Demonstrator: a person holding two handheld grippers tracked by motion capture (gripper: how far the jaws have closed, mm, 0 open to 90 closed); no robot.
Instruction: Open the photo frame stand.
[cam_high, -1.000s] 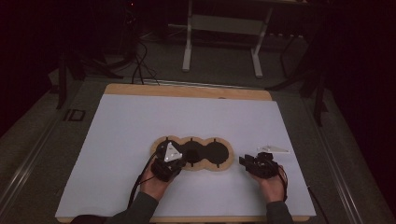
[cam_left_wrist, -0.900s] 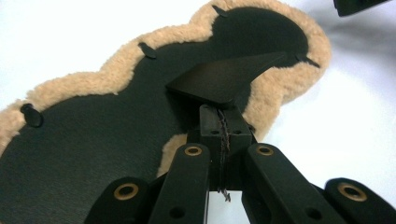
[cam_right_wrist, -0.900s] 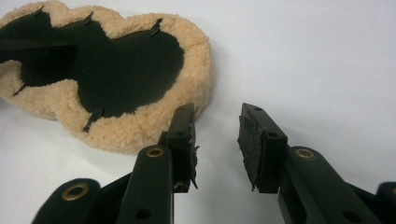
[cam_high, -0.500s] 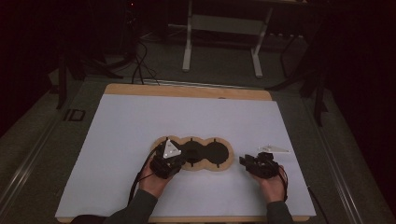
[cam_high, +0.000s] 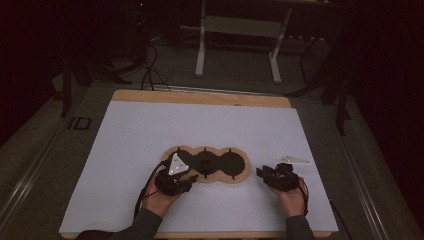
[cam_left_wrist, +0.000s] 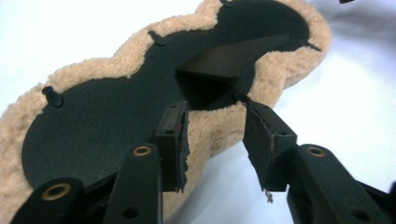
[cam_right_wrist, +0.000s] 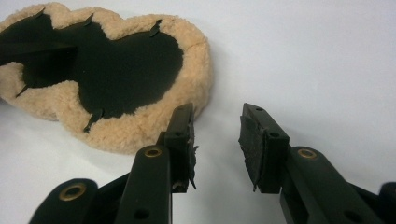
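Note:
A tan fleece pad with three round lobes and a black inner face lies flat on the white sheet. A black flap stands up from its middle lobe. My left gripper sits at the pad's near left rim. Its jaws have just been opening and stand open; the fleece rim shows in the gap and the pads are clear of it. My right gripper rests just right of the pad, open, with bare sheet between its jaws.
The white sheet covers a wooden table whose far edge shows beyond it. A white metal stand and loose cables are on the dark floor behind the table.
The left gripper has edged slightly back toward the near side of the table at the pad's rim. The right gripper has stayed where it was.

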